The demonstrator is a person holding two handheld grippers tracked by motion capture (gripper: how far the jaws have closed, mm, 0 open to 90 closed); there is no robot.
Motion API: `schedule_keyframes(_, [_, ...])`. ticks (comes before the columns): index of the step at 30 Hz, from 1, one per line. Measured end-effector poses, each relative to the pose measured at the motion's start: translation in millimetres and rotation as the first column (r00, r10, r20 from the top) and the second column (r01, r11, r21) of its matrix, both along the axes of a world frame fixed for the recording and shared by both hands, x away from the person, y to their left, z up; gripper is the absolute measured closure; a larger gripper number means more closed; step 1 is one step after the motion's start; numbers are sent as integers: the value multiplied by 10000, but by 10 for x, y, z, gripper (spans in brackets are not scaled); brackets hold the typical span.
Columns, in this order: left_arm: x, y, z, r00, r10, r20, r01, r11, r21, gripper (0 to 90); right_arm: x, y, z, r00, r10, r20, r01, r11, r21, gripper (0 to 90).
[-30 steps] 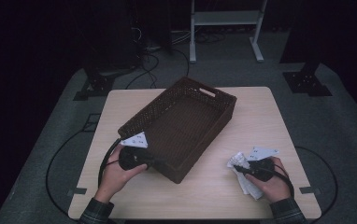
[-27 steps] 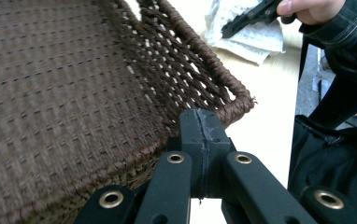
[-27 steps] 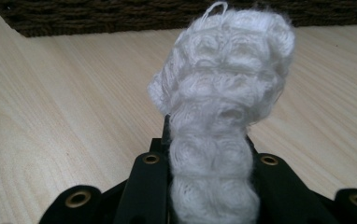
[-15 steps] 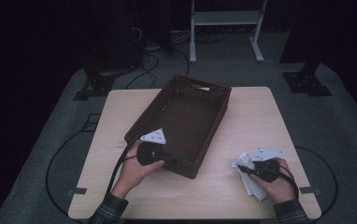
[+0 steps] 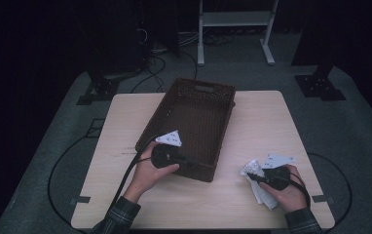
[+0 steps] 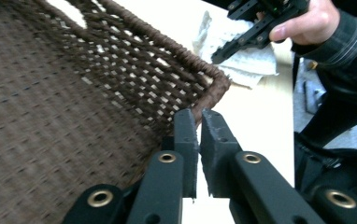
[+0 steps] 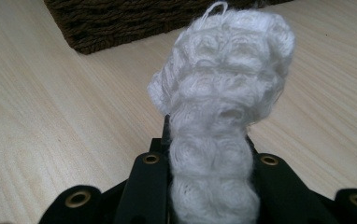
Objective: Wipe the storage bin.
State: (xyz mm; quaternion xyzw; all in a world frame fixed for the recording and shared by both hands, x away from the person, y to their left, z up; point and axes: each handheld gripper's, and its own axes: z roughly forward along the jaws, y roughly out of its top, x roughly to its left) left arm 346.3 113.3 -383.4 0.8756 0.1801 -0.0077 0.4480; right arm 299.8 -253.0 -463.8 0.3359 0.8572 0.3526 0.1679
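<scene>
The white cloth (image 7: 218, 107) is bunched between the jaws of the right gripper (image 5: 259, 179), which clamp it, low over the table (image 5: 252, 122) near the front right corner and just right of the brown woven basket (image 5: 194, 122). The left gripper (image 6: 199, 126) sits at the basket's near rim; its jaws have just been opening a little, and a narrow gap shows between them with nothing pinched.

To do the drop well, the basket probably should be steadied or left square first. Then carry the cloth up and over the rim before lowering, so its hanging part does not snag on the weave, and let go only once it is well inside.
</scene>
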Motion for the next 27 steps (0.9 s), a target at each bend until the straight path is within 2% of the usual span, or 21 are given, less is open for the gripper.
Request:
schedule_keyframes(6, [24, 286, 113, 9974, 558, 456, -566, 9983, 170, 726, 3, 4, -3, 10000, 0, -18, -1, 10000, -16, 747])
schedule_keyframes(9, [47, 435, 138, 9945, 902, 534, -909, 9958, 105, 678, 11, -4, -5, 10000, -19, -9, 19, 10000, 3, 747])
schedule_keyframes(11, [74, 534, 138, 9909, 1176, 661, -1196, 9924, 277, 652, 13, -2, -7, 10000, -37, -18, 37, 10000, -6, 747])
schedule_keyframes(15, [122, 688, 92, 9868, 1520, 552, -1540, 9875, 345, 610, 9, 4, -8, 10000, -34, -21, 34, 10000, -2, 747])
schedule_keyframes(20, [171, 758, 17, 9865, 1571, 470, -1594, 9859, 500, 572, 18, 7, -15, 10000, 25, -26, -25, 10000, -64, 747])
schedule_keyframes(27, [202, 691, -31, 9919, 1215, 375, -1229, 9917, 390, 530, 18, 12, -16, 10000, 19, -43, -20, 9999, -109, 747])
